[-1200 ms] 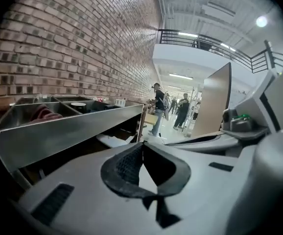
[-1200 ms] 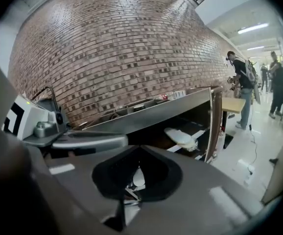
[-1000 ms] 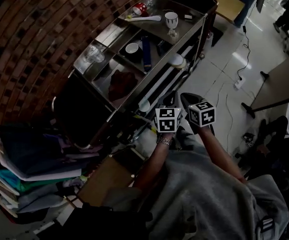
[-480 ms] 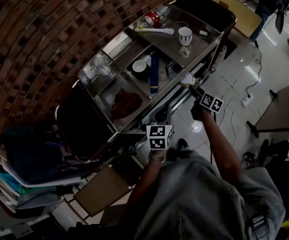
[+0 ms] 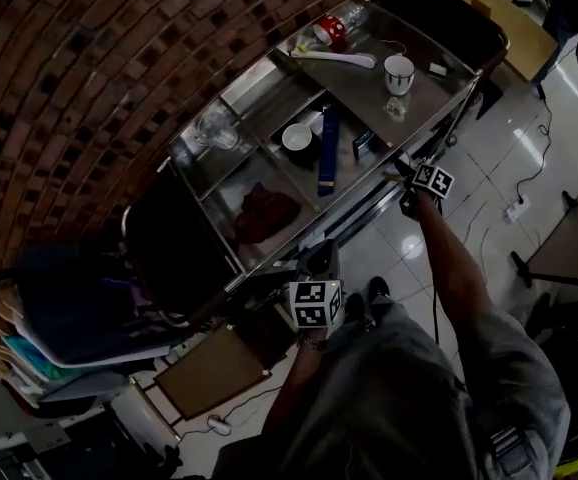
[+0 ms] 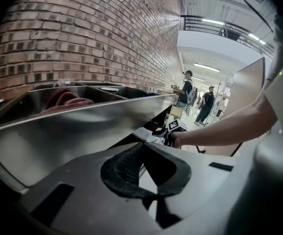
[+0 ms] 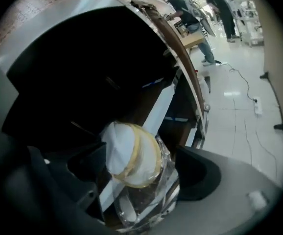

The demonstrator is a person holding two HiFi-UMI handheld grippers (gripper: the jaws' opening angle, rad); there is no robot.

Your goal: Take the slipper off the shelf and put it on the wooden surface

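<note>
Opening right gripper (image 7: pixel 141 175) astride slipper (image 7: pixel 131 151), shelf edge (image 7: pixel 163 104)

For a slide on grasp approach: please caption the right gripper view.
Right gripper, jaws just opened wide, straddles a plastic-wrapped white slipper on the shelf.

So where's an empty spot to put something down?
The wooden board on the floor beside the cart looks bare. The top tray has room between white spoon and cup. Around the white bowl and blue strip it is crowded.
</note>
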